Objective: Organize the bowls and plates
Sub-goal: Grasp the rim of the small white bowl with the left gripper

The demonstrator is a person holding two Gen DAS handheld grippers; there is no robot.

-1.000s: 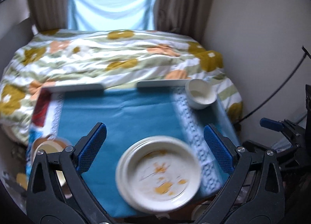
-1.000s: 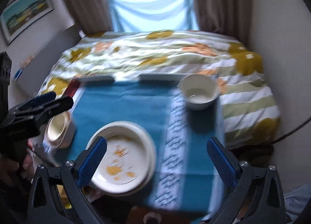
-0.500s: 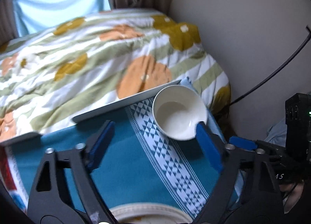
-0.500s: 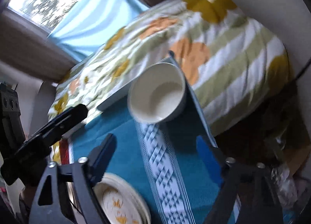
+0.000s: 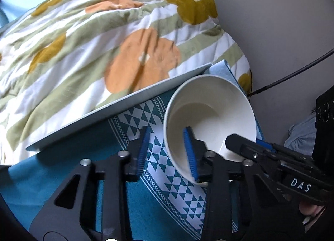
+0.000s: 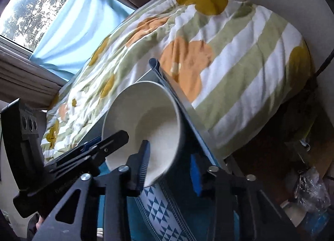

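Observation:
A white bowl (image 5: 210, 119) stands on the teal tablecloth (image 5: 162, 199) at the table's far right corner. My left gripper (image 5: 167, 151) straddles the bowl's left wall, one blue finger inside the bowl and one outside; the jaws have narrowed around the rim with a gap still showing. My right gripper (image 6: 172, 164) straddles the bowl's (image 6: 144, 119) right wall the same way, one finger inside and one outside. Each gripper's black body shows in the other's view. The plates are out of view.
A bed with a flowered, striped quilt (image 5: 94, 42) lies right behind the table edge (image 5: 117, 105). A wall (image 5: 271, 21) and a black cable (image 5: 292, 74) are at the right. Clutter (image 6: 309, 188) lies on the floor at the right.
Both grippers have moved in on the bowl and narrowed their jaws around its opposite walls. The plates have dropped out of view.

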